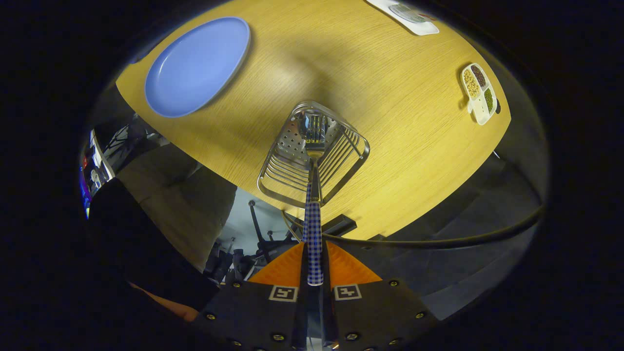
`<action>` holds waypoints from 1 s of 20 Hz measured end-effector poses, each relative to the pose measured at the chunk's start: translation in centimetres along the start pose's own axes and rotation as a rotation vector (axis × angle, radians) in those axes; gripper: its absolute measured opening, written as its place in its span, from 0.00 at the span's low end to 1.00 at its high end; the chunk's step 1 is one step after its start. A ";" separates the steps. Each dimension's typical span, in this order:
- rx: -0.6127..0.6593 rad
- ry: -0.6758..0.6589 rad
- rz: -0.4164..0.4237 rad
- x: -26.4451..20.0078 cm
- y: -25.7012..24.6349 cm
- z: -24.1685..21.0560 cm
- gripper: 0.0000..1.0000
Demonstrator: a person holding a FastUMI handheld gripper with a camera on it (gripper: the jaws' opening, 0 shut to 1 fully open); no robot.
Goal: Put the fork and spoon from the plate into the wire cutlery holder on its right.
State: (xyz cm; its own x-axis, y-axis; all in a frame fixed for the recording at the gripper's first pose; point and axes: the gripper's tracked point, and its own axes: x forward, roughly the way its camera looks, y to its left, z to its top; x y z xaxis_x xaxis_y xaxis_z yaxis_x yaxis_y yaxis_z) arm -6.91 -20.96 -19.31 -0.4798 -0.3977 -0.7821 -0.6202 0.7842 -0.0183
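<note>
Table: round, light wood grain top.
Divided dish: white, near the table's edge, holding yellow, dark and green bits in separate compartments.
White item: at the table's far edge, unclear.
Cable: dark, curving below the table.

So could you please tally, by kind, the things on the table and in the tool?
Plates: 1, blue plate
Cutlery holders: 1, wire cutlery holder
Forks: 1, fork, gripped in the tool
Divided snack dishes: 1, dish
White flat items: 1, item
Total: 5
</note>
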 end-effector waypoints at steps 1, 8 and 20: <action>0.002 -0.002 0.003 -0.1 0.0 0.1 0.14; 0.012 -0.022 0.000 -1.0 -0.4 -0.7 0.24; 0.177 -0.434 -0.013 -2.8 3.5 0.8 0.77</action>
State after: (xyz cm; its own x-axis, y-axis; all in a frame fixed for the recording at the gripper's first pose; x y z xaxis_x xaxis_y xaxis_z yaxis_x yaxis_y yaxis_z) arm -7.24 -16.76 -17.63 -0.1458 -0.2013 -0.9686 -0.4910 0.8647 -0.1058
